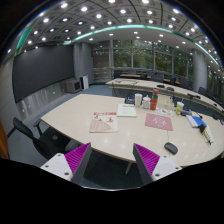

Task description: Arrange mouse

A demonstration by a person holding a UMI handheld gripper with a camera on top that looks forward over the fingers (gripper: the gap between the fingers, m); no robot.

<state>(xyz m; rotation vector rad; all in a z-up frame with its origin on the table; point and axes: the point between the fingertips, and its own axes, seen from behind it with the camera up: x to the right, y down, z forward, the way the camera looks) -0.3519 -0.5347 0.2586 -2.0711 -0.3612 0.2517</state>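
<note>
Gripper (113,160) level above table (70,115), fingers apart, mouse (171,148) ahead-right.

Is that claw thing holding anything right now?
Nothing. The gripper is open, fingers apart and bare; the mouse lies untouched on the table ahead.

The claw (113,160) stands open, nothing between its fingers. Just ahead of them the near stretch of the tabletop (70,118) is bare. The mouse (170,148) lies just beyond the right finger. Further on, papers (103,122) and a pink mat (158,121) lie flat, with boxes (135,101) standing behind. A black chair (35,138) crowds the left edge.
</note>
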